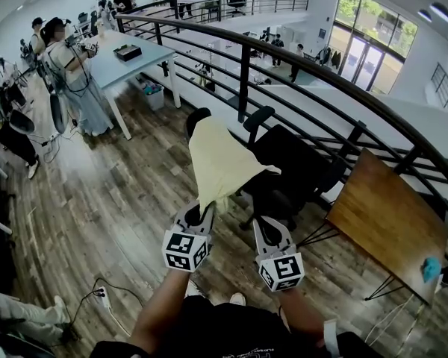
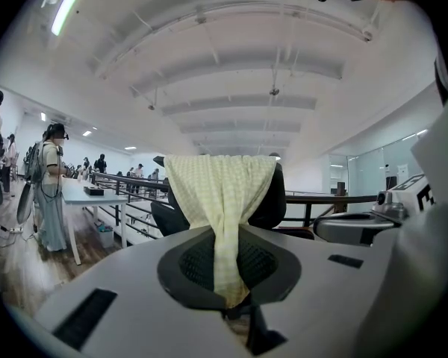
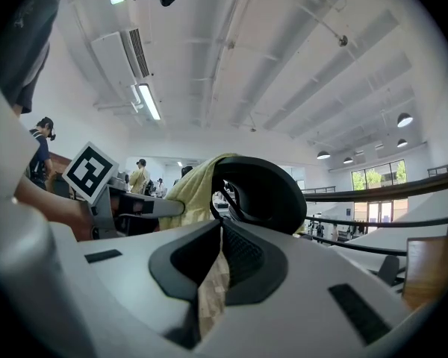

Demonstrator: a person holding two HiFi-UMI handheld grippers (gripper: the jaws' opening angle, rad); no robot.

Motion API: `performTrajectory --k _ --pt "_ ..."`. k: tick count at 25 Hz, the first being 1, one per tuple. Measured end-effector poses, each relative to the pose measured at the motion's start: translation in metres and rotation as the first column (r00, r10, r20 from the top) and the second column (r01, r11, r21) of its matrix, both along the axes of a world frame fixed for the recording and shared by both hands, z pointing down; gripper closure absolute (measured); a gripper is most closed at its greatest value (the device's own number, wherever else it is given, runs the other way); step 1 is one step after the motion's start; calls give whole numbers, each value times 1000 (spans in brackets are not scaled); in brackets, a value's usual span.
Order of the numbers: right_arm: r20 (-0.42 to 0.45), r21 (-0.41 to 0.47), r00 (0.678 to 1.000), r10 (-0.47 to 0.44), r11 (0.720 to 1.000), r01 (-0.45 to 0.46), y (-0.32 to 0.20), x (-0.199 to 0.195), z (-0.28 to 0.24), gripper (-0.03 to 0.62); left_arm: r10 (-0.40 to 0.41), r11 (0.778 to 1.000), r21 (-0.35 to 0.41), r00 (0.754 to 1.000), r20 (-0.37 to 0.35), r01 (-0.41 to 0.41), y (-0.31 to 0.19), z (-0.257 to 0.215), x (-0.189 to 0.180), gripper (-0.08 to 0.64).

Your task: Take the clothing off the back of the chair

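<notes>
- Nearest the head camera were the person's forearms, each hand holding a gripper with a marker cube on top.
- Left gripper [image 1: 202, 212] [image 2: 228, 293] had its jaws clamped on the lower end of the clothing [image 1: 220, 159] [image 2: 220, 185], with the fabric pinched between the pads.
- Right gripper [image 1: 263, 227] [image 3: 220, 226] sat just beside the left one. Its jaws were together with nothing between them, and only floor showed below their tips.
- That clothing, a pale yellow checked piece, hung draped over the top of the back of the black chair [image 1: 299, 170] [image 2: 275, 200]. It spread wide across the backrest and narrowed to a strip that ran down into the left gripper.
- From the right gripper view, the yellow fabric [image 3: 188, 189] covered the left side of the chair back [image 3: 265, 192].
- Behind the chair a dark railing [image 1: 243, 66] curved across the view.
- To the right of the chair, near the railing, stood a wooden table [image 1: 392, 218] with a small blue thing [image 1: 431, 268] at its near edge.
- Well apart, at the upper left, a person [image 1: 75, 73] stood by a white table [image 1: 134, 58].
- On the wooden floor [image 1: 97, 200] near the person's feet lay a white power strip [image 1: 102, 295] with its cable.
</notes>
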State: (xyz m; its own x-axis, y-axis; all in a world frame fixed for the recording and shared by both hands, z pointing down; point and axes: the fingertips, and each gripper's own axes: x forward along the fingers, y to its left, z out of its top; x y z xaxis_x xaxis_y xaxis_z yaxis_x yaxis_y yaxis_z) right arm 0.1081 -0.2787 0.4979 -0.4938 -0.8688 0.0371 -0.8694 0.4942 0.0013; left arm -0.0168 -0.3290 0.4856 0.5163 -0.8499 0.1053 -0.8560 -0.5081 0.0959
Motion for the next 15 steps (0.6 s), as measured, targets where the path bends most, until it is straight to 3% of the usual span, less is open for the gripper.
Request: performTrajectory --k 15 --pt "-1 3 1000 -31 1000 31 24 -1 0 571 -35 998 -59 999 1 35 43 24 -9 520"
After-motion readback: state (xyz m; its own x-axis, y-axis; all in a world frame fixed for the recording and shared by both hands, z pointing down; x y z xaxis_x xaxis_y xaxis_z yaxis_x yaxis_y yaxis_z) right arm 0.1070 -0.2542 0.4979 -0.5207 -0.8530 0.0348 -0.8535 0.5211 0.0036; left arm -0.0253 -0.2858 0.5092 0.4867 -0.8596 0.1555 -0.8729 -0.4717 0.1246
